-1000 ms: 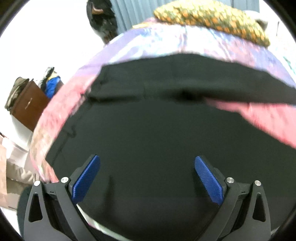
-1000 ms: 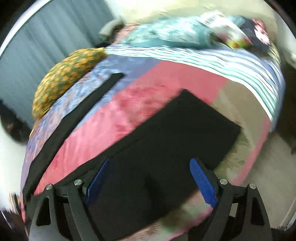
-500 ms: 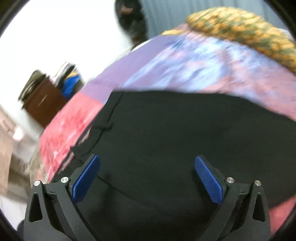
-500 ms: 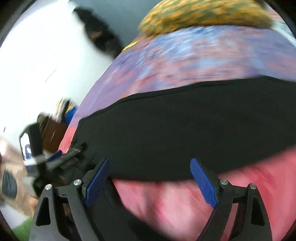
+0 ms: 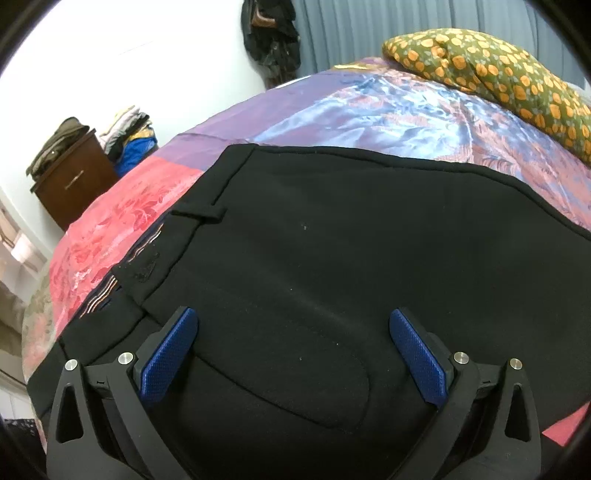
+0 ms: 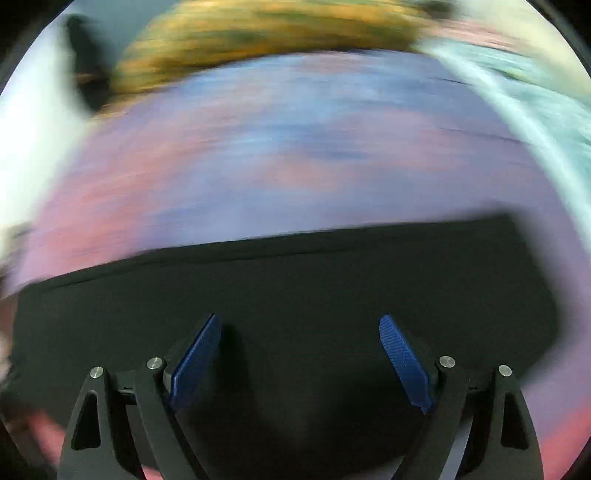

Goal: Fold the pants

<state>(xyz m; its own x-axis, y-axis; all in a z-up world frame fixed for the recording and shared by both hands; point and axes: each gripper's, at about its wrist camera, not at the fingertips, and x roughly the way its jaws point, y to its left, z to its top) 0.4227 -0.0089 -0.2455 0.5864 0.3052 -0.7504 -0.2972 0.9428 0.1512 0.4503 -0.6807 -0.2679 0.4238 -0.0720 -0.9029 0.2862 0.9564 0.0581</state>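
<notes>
Black pants lie flat on a bed with a pink, purple and blue cover. In the left wrist view the waistband with a belt loop is at the left. My left gripper is open and empty, hovering low over the seat of the pants. In the blurred right wrist view the pants form a dark band across the lower half. My right gripper is open and empty just above the cloth.
A green pillow with orange spots lies at the far side of the bed. A brown cabinet with piled clothes stands at the left by the white wall. Dark clothing hangs by the grey curtain. Striped teal bedding lies at the right.
Both grippers swung over the pants; the right view turned from the bed's right side towards the pillow. The pants now lie as one doubled black panel. Both grippers stayed open.
</notes>
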